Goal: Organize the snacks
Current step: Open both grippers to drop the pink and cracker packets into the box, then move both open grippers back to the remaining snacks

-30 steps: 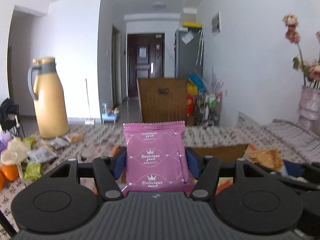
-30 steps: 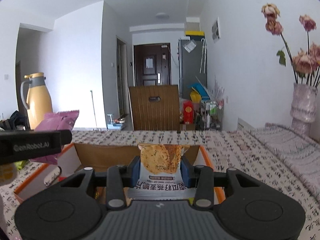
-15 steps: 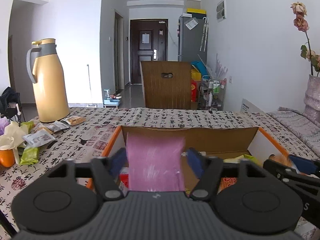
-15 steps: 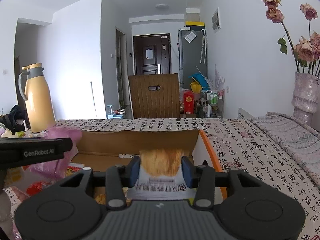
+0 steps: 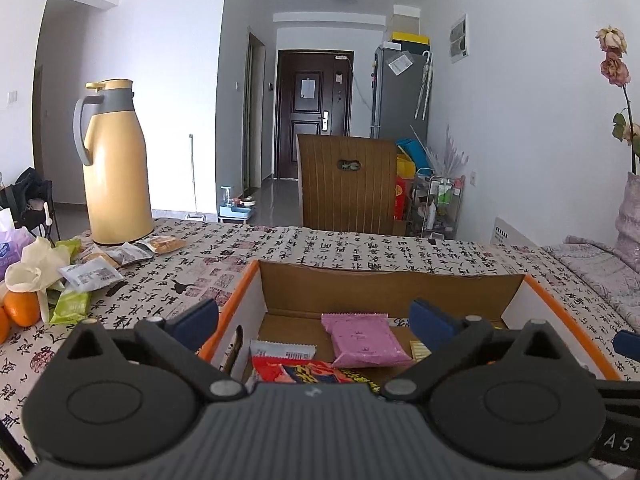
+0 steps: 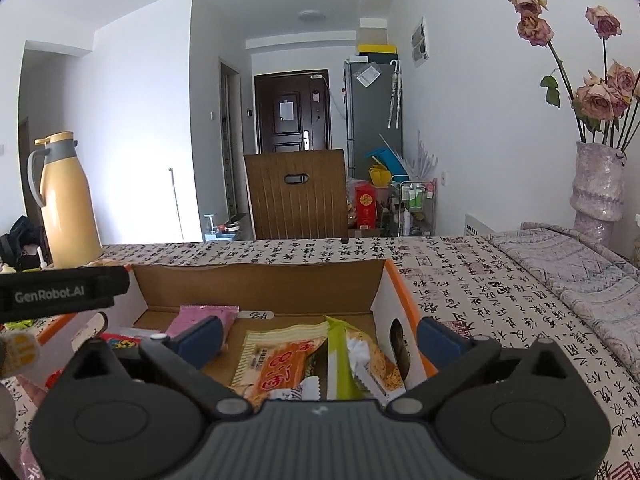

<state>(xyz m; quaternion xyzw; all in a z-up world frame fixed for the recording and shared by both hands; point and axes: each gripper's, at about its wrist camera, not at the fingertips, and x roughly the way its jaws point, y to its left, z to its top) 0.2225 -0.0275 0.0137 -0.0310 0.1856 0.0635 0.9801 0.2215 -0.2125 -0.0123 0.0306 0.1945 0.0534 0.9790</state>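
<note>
Snacks lie dropped in the cardboard box (image 5: 384, 284) mid-desk; pink packet (image 5: 364, 338) rests inside. Left tongs (image 5: 316, 320) and right tongs (image 6: 320, 334) are opening, empty. Next, probably fetch loose packets (image 5: 92, 276) near the desk's left edge.

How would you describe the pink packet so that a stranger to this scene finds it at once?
Start at the cardboard box with orange edges on the patterned tablecloth. Look inside, toward its back wall. The pink packet lies flat there, the only plain pink one, just behind the red packet.
</note>
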